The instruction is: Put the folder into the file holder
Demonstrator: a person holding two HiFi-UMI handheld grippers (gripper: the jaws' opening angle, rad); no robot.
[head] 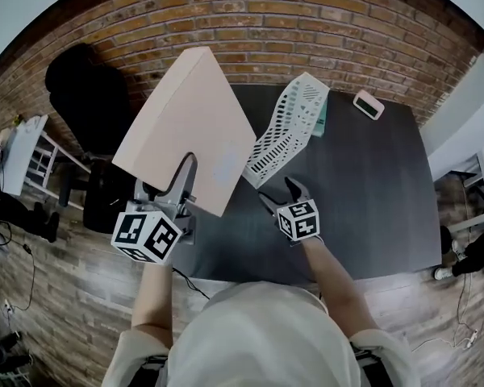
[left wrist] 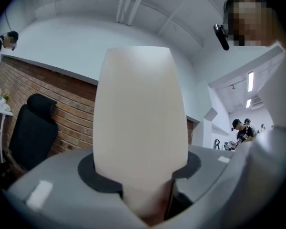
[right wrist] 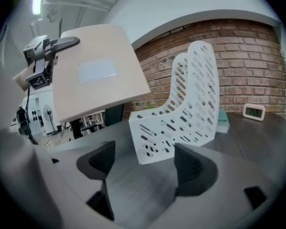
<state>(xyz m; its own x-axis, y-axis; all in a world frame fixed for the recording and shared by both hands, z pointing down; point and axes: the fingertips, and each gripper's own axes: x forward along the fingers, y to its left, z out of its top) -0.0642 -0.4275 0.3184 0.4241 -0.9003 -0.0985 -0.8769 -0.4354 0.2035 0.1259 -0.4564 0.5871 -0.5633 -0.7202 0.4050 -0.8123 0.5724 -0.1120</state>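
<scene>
A thick beige folder (head: 189, 127) is lifted off the dark table (head: 371, 192) and tilted, with my left gripper (head: 177, 185) shut on its near edge. In the left gripper view the folder (left wrist: 140, 118) fills the space between the pads of that gripper (left wrist: 143, 175). The white perforated file holder (head: 290, 127) stands on the table just right of the folder. My right gripper (head: 282, 193) hovers open and empty in front of the holder's near end. The right gripper view shows the file holder (right wrist: 181, 118) beyond the open right gripper (right wrist: 145, 168), and the raised folder (right wrist: 95, 75) at upper left.
A small white clock (head: 369, 104) lies at the table's far right, and a teal item (head: 321, 119) sits behind the holder. A black chair (head: 89, 95) stands left of the table against the brick wall. Other people show in the background of the left gripper view.
</scene>
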